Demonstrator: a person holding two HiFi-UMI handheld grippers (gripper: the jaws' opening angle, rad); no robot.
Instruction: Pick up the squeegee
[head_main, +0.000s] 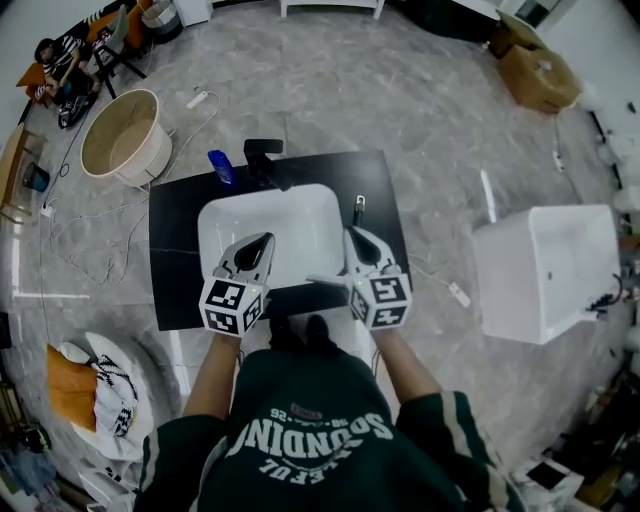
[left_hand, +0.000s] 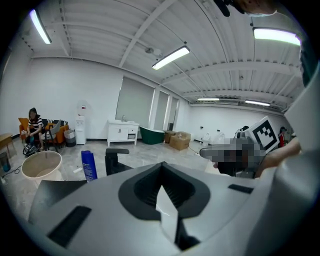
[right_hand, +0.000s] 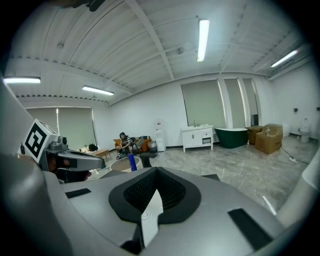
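In the head view a small dark squeegee (head_main: 358, 208) with a pale tip rests on the black counter (head_main: 178, 250), just right of the white sink basin (head_main: 300, 196). My right gripper (head_main: 352, 232) hovers over the basin's right rim, a short way in front of the squeegee, with its jaws shut on nothing. Over the basin's left part my left gripper (head_main: 268, 240) is also shut and empty. Neither gripper view shows the squeegee; in each the gripper's (left_hand: 161, 164) (right_hand: 156, 170) two jaws meet at the tips.
A blue bottle (head_main: 221, 166) (left_hand: 89, 165) and a black faucet (head_main: 265, 160) (left_hand: 116, 159) stand at the counter's far edge. A round wooden tub (head_main: 125, 135) is on the floor far left, a white bathtub (head_main: 545, 265) to the right. A person (head_main: 55, 65) sits far off.
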